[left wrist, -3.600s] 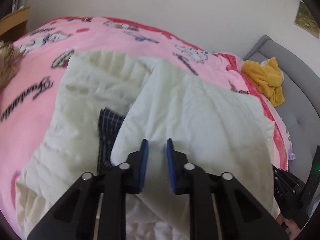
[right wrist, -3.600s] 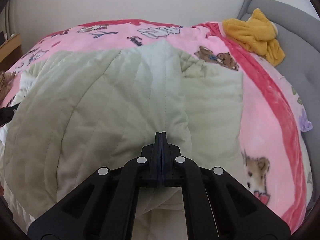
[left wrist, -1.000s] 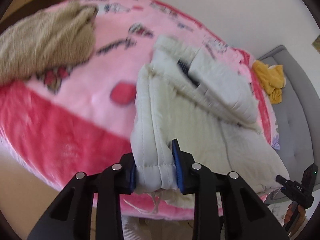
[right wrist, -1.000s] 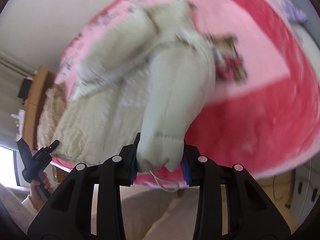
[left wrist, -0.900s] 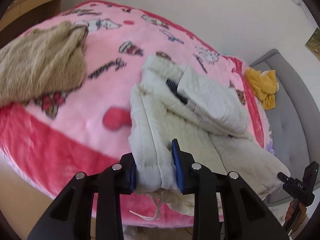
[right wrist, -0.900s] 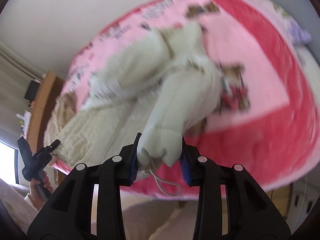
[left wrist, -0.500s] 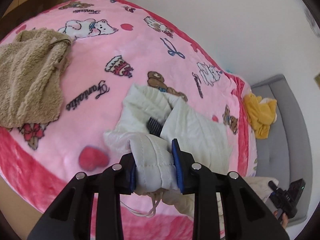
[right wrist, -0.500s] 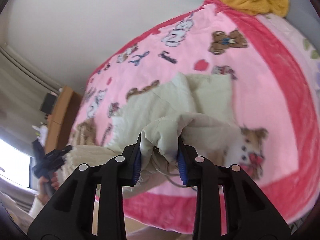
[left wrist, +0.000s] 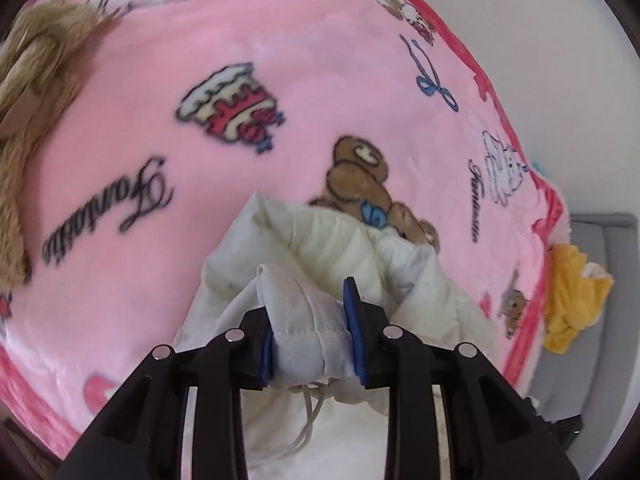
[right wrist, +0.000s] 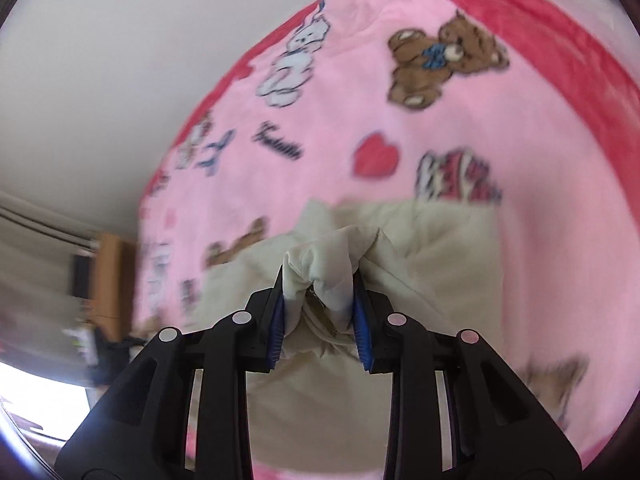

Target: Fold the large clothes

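Observation:
A cream quilted jacket (left wrist: 352, 248) lies bunched on a pink cartoon-print blanket (left wrist: 224, 40). My left gripper (left wrist: 310, 334) is shut on a thick folded hem of the jacket, with a drawstring hanging below it. My right gripper (right wrist: 320, 312) is shut on another bunched part of the jacket's hem (right wrist: 324, 268), held above the rest of the jacket (right wrist: 440, 248). Both grippers carry the hem forward over the jacket's body, which hangs and folds under them.
A tan fleecy garment (left wrist: 28, 80) lies at the blanket's left. A yellow garment (left wrist: 572, 300) sits on a grey sofa (left wrist: 600, 236) at the right. A wooden cabinet (right wrist: 108, 276) stands by the white wall (right wrist: 120, 40).
Both grippers, shut on the jacket's hem, have lifted it and carried it forward over the jacket. Less of the jacket now shows ahead of the fingers.

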Action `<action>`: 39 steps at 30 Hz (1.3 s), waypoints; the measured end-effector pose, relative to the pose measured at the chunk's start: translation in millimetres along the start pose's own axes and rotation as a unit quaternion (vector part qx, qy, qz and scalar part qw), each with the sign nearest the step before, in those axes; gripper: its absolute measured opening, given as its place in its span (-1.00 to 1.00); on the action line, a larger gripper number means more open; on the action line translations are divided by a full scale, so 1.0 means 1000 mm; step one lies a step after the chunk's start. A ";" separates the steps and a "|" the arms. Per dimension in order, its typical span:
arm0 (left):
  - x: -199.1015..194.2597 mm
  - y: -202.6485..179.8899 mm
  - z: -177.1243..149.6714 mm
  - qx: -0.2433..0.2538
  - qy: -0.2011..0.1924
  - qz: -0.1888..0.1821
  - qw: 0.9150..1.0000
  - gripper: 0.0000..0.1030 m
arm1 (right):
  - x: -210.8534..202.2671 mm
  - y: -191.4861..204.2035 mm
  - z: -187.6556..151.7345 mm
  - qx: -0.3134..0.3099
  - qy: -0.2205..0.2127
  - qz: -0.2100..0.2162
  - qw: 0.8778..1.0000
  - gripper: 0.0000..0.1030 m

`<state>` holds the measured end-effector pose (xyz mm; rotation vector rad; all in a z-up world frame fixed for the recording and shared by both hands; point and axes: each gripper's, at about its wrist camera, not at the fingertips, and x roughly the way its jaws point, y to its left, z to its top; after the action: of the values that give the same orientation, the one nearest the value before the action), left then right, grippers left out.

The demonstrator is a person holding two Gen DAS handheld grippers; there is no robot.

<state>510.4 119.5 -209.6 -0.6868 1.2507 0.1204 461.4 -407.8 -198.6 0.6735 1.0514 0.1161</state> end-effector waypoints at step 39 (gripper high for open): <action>0.099 -0.066 0.010 0.149 -0.116 0.193 0.963 -0.44 | 0.035 0.165 -0.066 -0.438 -0.130 -0.017 0.889 -0.18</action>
<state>581.6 44.6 -270.2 -0.1560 1.1322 0.3181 461.3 -232.0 -153.2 -0.1563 0.6442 0.4297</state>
